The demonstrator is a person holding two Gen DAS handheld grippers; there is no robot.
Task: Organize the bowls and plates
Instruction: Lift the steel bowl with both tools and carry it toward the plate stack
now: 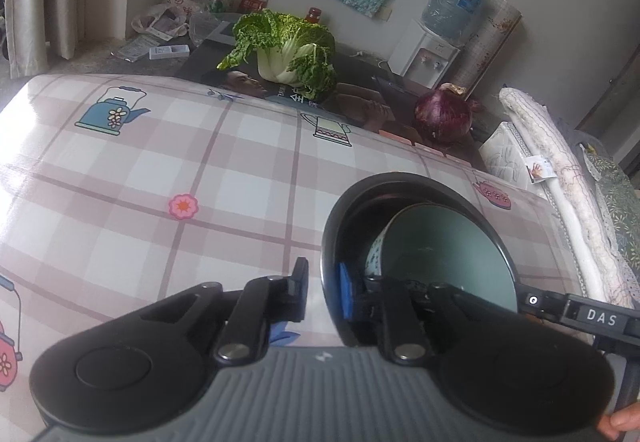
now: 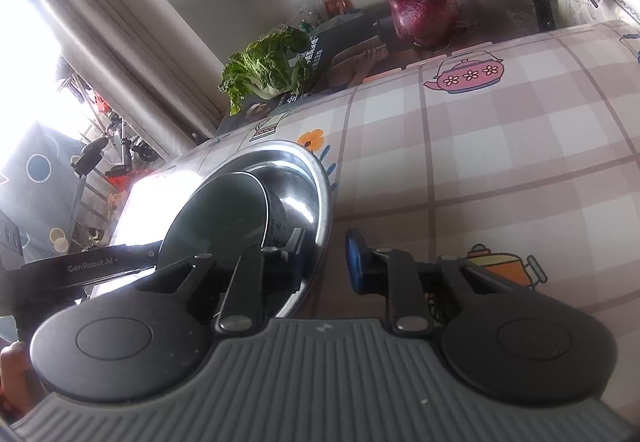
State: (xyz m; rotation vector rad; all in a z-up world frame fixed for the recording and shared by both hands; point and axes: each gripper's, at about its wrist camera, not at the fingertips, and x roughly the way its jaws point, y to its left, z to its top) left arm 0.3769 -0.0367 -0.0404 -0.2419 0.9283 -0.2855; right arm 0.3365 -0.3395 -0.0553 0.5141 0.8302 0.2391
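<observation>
Pink-and-white checked oilcloth, printed with teapots and flowers, covers the bench point(image 1: 120, 181) in your left wrist view. Your left hand-held gripper point(image 1: 323, 288) is pressed together on the near wall of a black bowl point(image 1: 332, 217): one finger sits outside the rim, the blue-padded finger inside. A smaller bowl point(image 1: 448, 262) with a grey-green inside and a patterned outer wall leans tilted within the black one. The other hand-held gripper's arm, marked DAS, reaches in from the right to the far side of these bowls. At the far edge of the bench stand a leafy cabbage point(image 1: 286, 49) and, well apart to its right, a red onion point(image 1: 442, 115). A water dispenser point(image 1: 428, 57) stands on the floor beyond.

From your right wrist view, the same stack appears on the left, looking shiny and silvery in the window glare. Your right hand-held gripper point(image 2: 325, 258) pinches the wide rim of the outer bowl point(image 2: 320, 177), one finger inside, the blue-padded finger outside over the cloth. The smaller bowl point(image 2: 212, 217) leans tilted inside it. The cabbage point(image 2: 268, 65) and onion point(image 2: 424, 15) sit near the bench's far edge.
</observation>
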